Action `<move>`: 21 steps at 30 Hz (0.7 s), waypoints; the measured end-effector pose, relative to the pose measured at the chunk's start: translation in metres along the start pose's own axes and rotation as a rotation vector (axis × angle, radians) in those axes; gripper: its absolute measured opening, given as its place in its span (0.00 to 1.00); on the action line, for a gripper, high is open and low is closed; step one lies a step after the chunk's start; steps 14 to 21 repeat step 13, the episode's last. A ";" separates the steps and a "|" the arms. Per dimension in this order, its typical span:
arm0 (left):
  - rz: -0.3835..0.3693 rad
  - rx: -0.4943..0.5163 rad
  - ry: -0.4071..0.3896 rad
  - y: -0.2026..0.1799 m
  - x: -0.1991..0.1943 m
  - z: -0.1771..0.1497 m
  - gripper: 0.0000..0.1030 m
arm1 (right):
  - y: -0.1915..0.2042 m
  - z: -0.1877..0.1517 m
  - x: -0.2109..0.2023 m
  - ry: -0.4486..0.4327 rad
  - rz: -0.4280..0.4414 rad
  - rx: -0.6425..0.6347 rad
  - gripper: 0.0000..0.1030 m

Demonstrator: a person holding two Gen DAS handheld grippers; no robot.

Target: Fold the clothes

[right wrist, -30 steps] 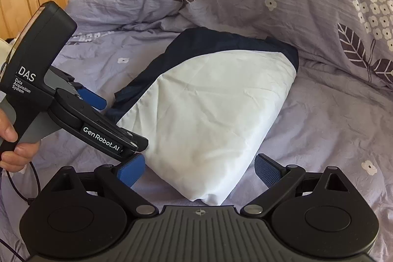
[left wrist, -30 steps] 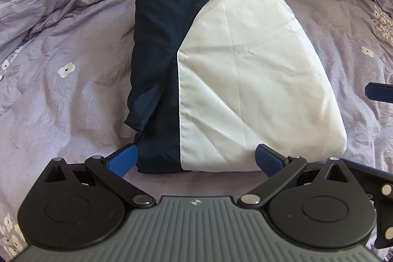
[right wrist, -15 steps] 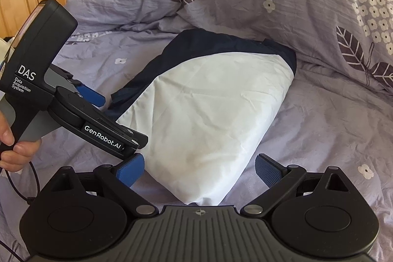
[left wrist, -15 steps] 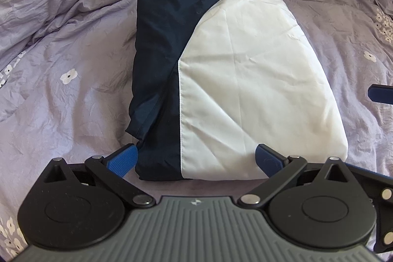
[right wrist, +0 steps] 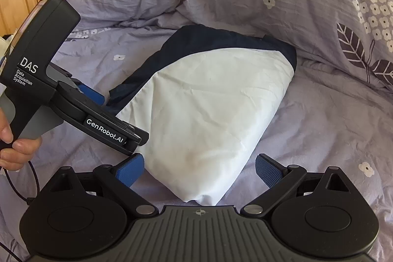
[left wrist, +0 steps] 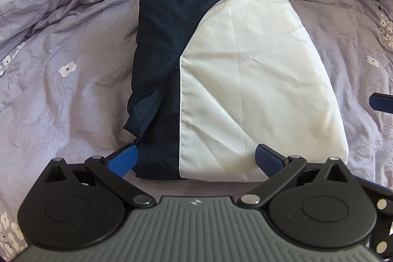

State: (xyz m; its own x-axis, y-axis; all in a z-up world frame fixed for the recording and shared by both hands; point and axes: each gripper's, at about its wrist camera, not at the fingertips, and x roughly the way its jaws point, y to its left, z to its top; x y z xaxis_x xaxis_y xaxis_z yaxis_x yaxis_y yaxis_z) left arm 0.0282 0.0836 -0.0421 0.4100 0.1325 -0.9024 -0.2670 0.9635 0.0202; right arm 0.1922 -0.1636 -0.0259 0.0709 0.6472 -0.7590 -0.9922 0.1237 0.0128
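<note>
A folded navy-and-white garment [left wrist: 245, 80] lies flat on the lilac flowered bed cover [left wrist: 66, 90], below the bunched duvet [right wrist: 307, 4]. The left tongs [left wrist: 195, 158] hover spread wide at the garment's near edge, gripping nothing. The right tongs [right wrist: 199, 170] are likewise apart, framing its white corner. A hand [right wrist: 14, 149] holds the left tool's handle.

Smooth cloth garment [left wrist: 245, 80], crumpled bedding [left wrist: 73, 95]
</note>
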 end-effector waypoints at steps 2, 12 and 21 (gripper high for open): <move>0.000 0.002 0.002 0.000 0.000 0.000 1.00 | 0.000 0.000 0.000 0.002 0.001 0.000 0.95; -0.005 0.001 -0.002 -0.001 0.002 -0.001 1.00 | 0.000 -0.003 0.001 0.012 -0.001 0.007 0.96; -0.003 0.003 -0.005 -0.001 0.002 -0.001 1.00 | 0.000 -0.003 0.001 0.014 -0.001 0.008 0.96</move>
